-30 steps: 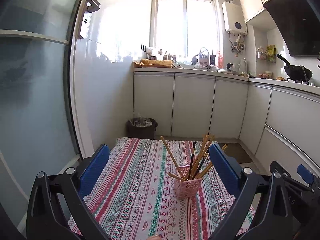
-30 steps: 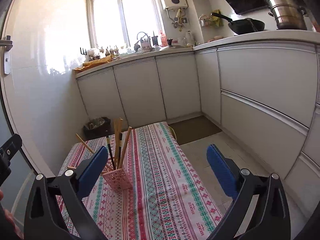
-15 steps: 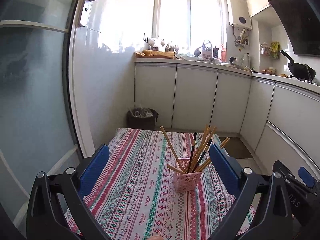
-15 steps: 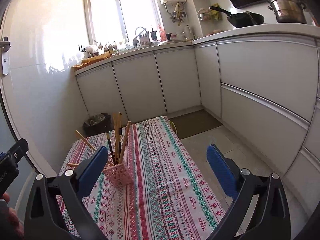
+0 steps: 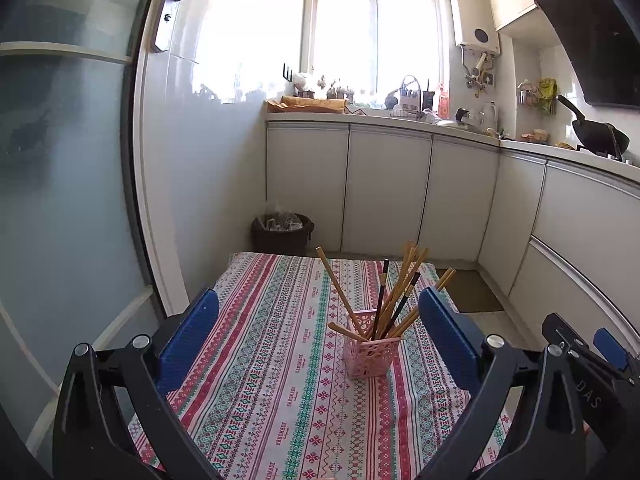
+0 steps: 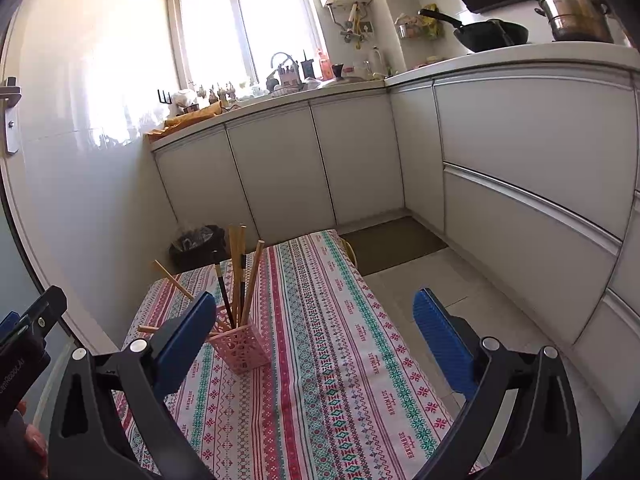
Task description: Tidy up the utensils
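Note:
A pink lattice holder (image 5: pixel 370 356) stands upright on the striped tablecloth (image 5: pixel 272 360), holding several wooden chopsticks (image 5: pixel 404 288) and two black ones. It also shows in the right wrist view (image 6: pixel 240 350), with its chopsticks (image 6: pixel 238 268), at the left. My left gripper (image 5: pixel 318 340) is open and empty, held above the table, with the holder beyond and between its blue pads. My right gripper (image 6: pixel 316 340) is open and empty, to the right of the holder; its left pad (image 6: pixel 188 336) overlaps the holder's edge in view.
White kitchen cabinets (image 5: pixel 384 188) run along the back and right. A dark waste bin (image 5: pixel 282 234) stands on the floor beyond the table. A glass door (image 5: pixel 60 200) is at the left. A brown mat (image 6: pixel 394 244) lies on the tiled floor.
Both grippers have pulled back and lifted a little from the holder, so it sits lower in view. Both stay open and empty. The holder and chopsticks have not moved.

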Demonstrator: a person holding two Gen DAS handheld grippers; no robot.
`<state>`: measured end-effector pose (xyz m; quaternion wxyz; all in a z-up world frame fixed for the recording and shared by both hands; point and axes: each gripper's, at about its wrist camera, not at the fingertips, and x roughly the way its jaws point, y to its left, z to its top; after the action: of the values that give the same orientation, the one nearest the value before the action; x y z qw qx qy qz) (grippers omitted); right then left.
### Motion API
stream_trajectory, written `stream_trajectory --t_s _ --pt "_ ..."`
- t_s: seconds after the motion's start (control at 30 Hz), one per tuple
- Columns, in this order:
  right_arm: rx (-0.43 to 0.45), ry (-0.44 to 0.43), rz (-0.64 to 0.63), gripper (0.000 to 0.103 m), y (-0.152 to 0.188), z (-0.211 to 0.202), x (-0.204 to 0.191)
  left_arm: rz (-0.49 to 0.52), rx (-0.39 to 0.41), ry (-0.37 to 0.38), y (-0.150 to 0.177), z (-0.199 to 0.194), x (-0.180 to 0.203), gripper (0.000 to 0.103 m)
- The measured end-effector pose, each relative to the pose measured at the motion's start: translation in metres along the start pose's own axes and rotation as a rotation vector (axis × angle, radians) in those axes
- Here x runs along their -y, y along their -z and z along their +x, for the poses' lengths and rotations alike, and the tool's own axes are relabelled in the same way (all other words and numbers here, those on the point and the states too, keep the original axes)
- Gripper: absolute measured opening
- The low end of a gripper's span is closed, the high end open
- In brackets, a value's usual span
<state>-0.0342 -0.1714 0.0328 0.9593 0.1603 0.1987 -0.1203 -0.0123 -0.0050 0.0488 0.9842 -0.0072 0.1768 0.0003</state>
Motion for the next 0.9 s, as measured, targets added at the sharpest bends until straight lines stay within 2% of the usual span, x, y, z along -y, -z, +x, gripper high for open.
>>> stream_trajectory --t_s 0.27,0.5,0.73,0.9 --pt "-0.008 -0.006 0.0 0.096 -0.001 0.0 -0.002 -0.003 -0.03 0.016 0.002 0.004 0.0 0.096" --pt "-0.018 -0.011 0.005 0.096 -0.001 0.002 -0.001 -0.009 -0.046 -0.023 0.002 0.009 -0.003 0.096" --pt "-0.027 -0.015 0.008 0.096 -0.001 0.003 -0.002 -0.004 -0.083 0.029 0.004 0.012 -0.001 0.096" --pt "-0.035 -0.015 0.011 0.096 0.0 0.004 0.0 0.006 -0.155 -0.022 0.007 0.024 0.001 0.096"
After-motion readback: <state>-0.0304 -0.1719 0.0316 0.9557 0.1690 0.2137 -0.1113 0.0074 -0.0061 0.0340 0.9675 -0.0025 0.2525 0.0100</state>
